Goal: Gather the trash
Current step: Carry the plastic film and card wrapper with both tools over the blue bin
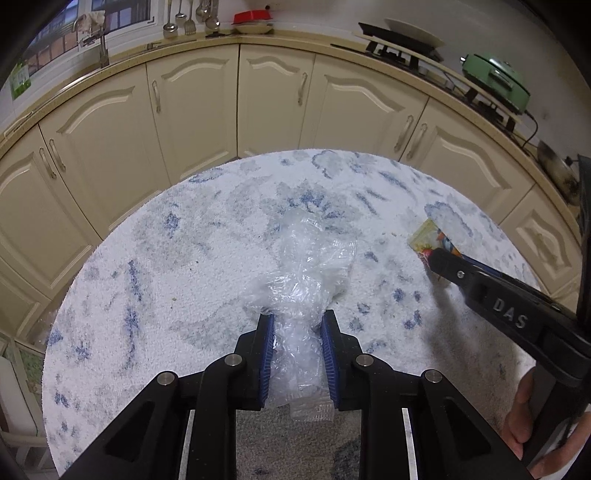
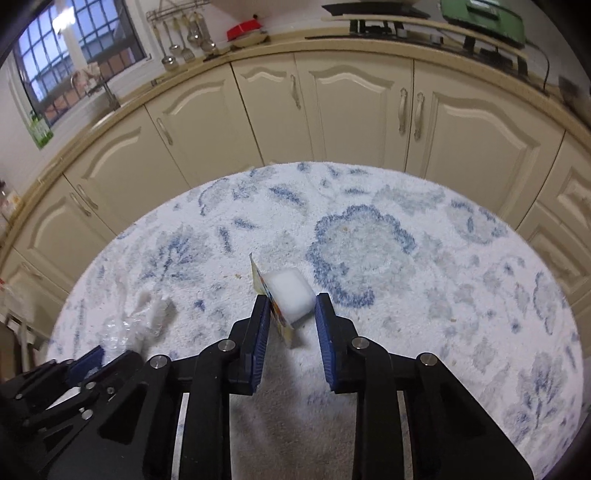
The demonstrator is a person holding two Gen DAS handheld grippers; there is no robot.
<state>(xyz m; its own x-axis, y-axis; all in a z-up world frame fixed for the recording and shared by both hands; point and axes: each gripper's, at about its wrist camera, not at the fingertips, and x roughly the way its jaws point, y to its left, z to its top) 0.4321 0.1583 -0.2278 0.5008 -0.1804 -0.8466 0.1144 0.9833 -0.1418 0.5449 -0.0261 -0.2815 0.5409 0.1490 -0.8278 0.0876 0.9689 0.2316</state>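
While the left claw (image 1: 297,354) grips crumpled plastic (image 1: 306,273), the right claw (image 2: 290,325) straddles a cup (image 2: 290,291), parted.

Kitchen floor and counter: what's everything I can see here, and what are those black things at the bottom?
Crumpled plastic wrap: one, clear, on rug, between left tool's fingers.
Small package: one, white with colourful card, on rug, between right tool's fingers.
Rug: one, white and blue, floor.
Cabinets: several, cream, behind rug.
Green appliance: one, counter right.
Red dish: one, counter.
Utensils: several, metal, hanging.
Left tool: black, blue pads.
Right tool: same.
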